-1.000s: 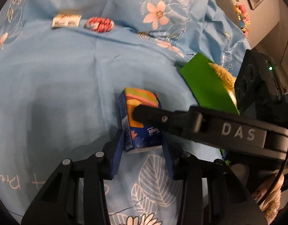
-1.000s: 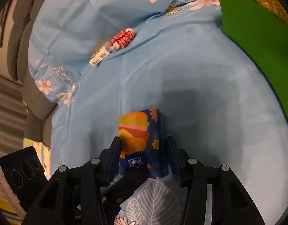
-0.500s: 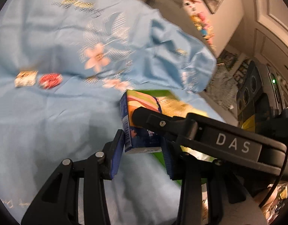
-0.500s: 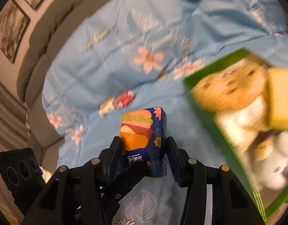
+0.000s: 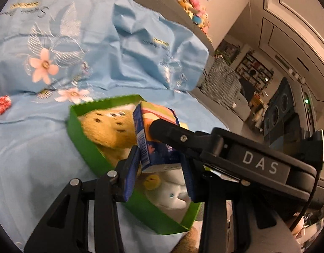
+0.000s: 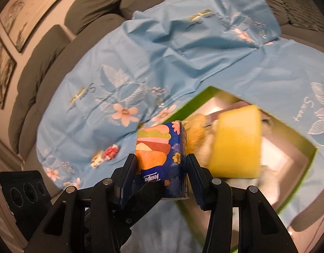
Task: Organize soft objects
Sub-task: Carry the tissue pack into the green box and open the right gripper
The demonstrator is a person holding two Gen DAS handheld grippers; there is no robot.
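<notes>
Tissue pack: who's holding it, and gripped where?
Both grippers. The left gripper and right gripper each clamp the near end of the tissue pack across its side faces, above the green box.

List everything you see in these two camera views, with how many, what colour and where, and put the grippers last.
tissue pack: one, dark blue with orange and pink shapes, held between both grippers above the green box
green box: one, bright green, open, on the blue sheet
brown plush: one, tan with dark spots, inside the box
white plush: one, white with a yellow patch, inside the box at its near end
yellow sponge: one, yellow, in the box
red-and-white item: one, lying on the sheet away from the box
small packet: one, pale, beside it
blue sheet: one, light blue with flowers, draped over a grey sofa
left gripper: one, black, shut on the pack
right gripper: one, black, shut on the pack
</notes>
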